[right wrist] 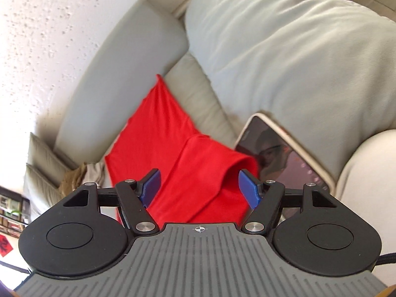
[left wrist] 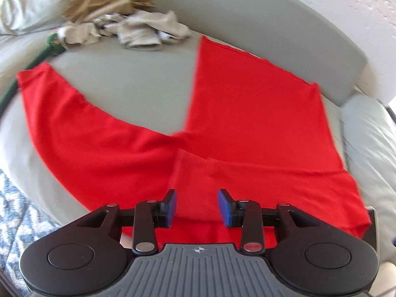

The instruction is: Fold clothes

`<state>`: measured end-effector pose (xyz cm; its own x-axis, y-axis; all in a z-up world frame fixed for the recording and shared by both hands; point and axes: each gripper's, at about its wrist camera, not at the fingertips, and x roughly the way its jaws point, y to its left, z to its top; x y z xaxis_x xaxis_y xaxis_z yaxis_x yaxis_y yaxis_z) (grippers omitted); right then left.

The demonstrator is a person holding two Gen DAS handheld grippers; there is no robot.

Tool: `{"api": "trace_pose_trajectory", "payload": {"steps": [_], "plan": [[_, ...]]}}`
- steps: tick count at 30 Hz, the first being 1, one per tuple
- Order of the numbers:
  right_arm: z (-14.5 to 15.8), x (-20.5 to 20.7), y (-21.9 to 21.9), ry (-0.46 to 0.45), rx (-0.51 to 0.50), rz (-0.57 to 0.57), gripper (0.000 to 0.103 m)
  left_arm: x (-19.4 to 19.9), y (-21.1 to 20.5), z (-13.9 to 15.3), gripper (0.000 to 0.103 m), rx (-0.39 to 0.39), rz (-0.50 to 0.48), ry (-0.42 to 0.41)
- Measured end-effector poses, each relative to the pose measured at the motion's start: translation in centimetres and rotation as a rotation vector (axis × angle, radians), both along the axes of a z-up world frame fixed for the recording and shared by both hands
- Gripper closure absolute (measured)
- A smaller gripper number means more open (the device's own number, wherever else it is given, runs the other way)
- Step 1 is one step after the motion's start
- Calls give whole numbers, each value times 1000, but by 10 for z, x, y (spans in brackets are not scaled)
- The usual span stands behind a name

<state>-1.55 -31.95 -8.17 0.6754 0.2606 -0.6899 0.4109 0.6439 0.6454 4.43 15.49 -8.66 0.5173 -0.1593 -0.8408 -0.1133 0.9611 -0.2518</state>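
Red trousers [left wrist: 247, 113] (maybe leggings), spread flat, legs apart

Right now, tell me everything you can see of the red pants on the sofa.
The red pants are bright, plain, soft-looking knit fabric, lying flat on the grey sofa cushion. The two legs spread apart in a V, pointing away from the left claw, with the waist end nearest it. In the right wrist view, a fold of fabric rises between the pads of the open right claw, close beside a phone. Neither claw grips it.
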Motion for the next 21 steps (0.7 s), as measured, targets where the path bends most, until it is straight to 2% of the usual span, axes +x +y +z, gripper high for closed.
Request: {"api": "trace_pose_trajectory", "payload": {"steps": [2,4,7,9,12,18,21], "plan": [[-9,6,-6,8,-4,29,37,2,-15,-3,69,-4,-47,-5],[-19,11,-11,23,38,39,40,7,-29,-9,69,23,-74,-9],[-33,15,-20,6,148,48,40,16,-40,-20,69,40,-84,-21],[-42,20,-20,11,184,64,38,22,-43,-27,70,55,-78,-25],[-58,33,-13,29,218,101,36,28,-38,-32,78,49,-60,-7],[-83,66,10,18,175,122,33,38,-28,-43,78,37,-27,29],[-100,83,17,-4,185,106,33,41,-28,-45,78,32,-26,34]]}}
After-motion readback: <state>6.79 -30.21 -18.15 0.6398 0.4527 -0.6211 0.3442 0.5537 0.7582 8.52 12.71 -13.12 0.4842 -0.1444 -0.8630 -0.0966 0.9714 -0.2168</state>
